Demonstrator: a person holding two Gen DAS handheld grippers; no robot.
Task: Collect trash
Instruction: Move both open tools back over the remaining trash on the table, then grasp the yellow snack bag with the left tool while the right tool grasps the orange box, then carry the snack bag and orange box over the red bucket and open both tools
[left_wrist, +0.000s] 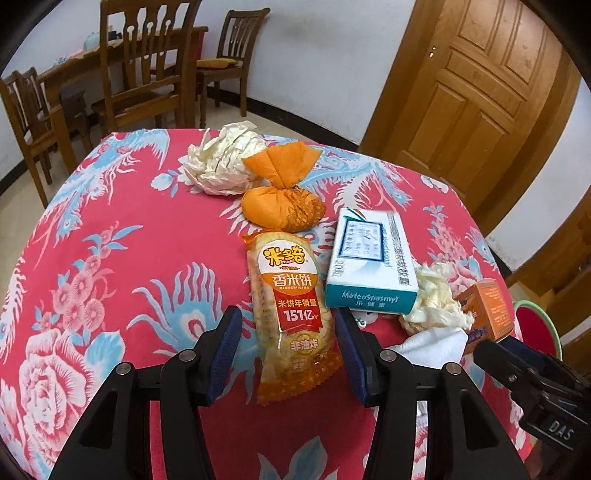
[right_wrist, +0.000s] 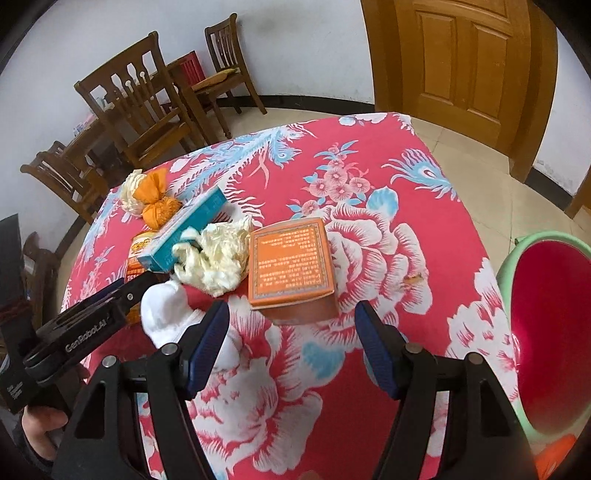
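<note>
Trash lies on the red floral tablecloth (left_wrist: 129, 229). My left gripper (left_wrist: 288, 332) is open, its fingers either side of an orange rice-cracker packet (left_wrist: 291, 306). Beyond lie a knotted orange bag (left_wrist: 282, 195), crumpled cream paper (left_wrist: 221, 162), a white-and-teal medicine box (left_wrist: 369, 258), a cream wad (left_wrist: 432, 299), a white tissue (left_wrist: 428, 347) and an orange box (left_wrist: 484, 314). My right gripper (right_wrist: 291, 332) is open just before the orange box (right_wrist: 291, 262), not touching it. The wad (right_wrist: 214, 254) and tissue (right_wrist: 166, 314) lie left of it.
A green bin with a red inside (right_wrist: 550, 332) stands off the table's right edge. Wooden chairs (left_wrist: 147, 74) and a dining table stand behind, and a wooden door (left_wrist: 472, 85) is at the back right. The left gripper's body (right_wrist: 85, 325) shows in the right wrist view.
</note>
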